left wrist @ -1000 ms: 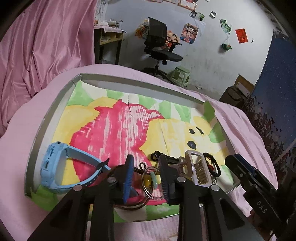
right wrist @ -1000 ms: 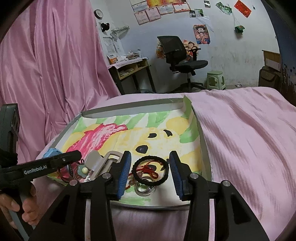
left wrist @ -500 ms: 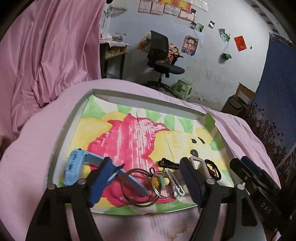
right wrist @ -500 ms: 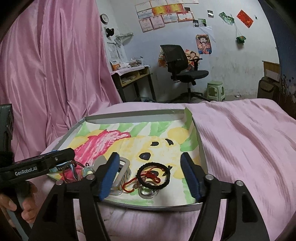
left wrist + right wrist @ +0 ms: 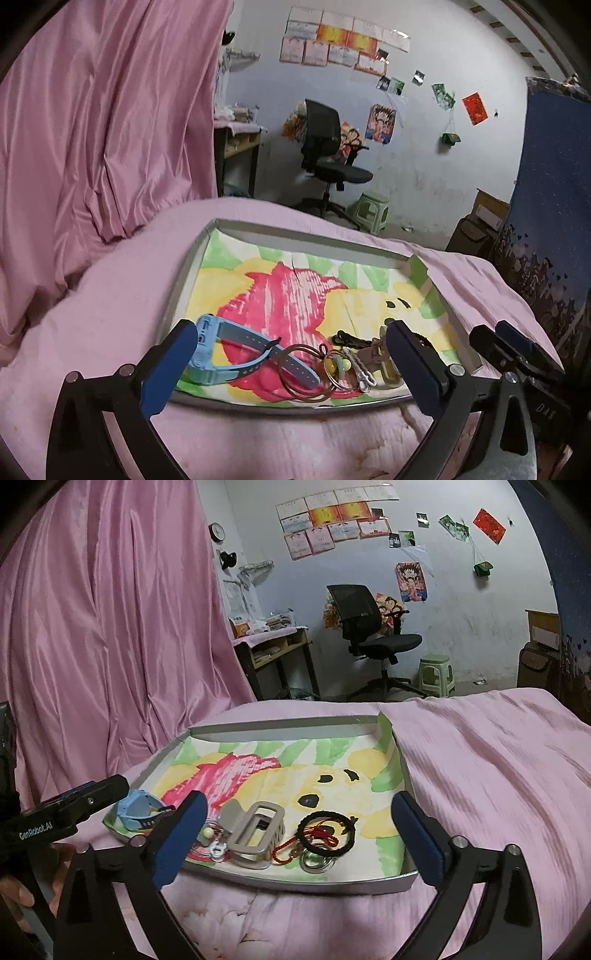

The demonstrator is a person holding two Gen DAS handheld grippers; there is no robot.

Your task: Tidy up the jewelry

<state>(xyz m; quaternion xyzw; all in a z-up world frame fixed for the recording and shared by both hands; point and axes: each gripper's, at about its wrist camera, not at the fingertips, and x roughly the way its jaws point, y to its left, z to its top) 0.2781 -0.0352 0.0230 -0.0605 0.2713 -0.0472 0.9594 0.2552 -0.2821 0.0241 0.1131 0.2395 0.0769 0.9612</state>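
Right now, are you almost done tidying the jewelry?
Not clearly. Everything already sits in the tray. Nothing is in hand: the left gripper and right gripper are both open. Left to sort: the blue watch, rings, hair claw and black bracelet, bunched together near the tray's front edge.

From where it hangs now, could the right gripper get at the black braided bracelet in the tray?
Probably yes. The right gripper is open, the black braided bracelet lies between its fingers near the tray's front rim, nothing covering it.

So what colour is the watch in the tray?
Light blue watch, with a darker blue strap; the left wrist view shows it best.
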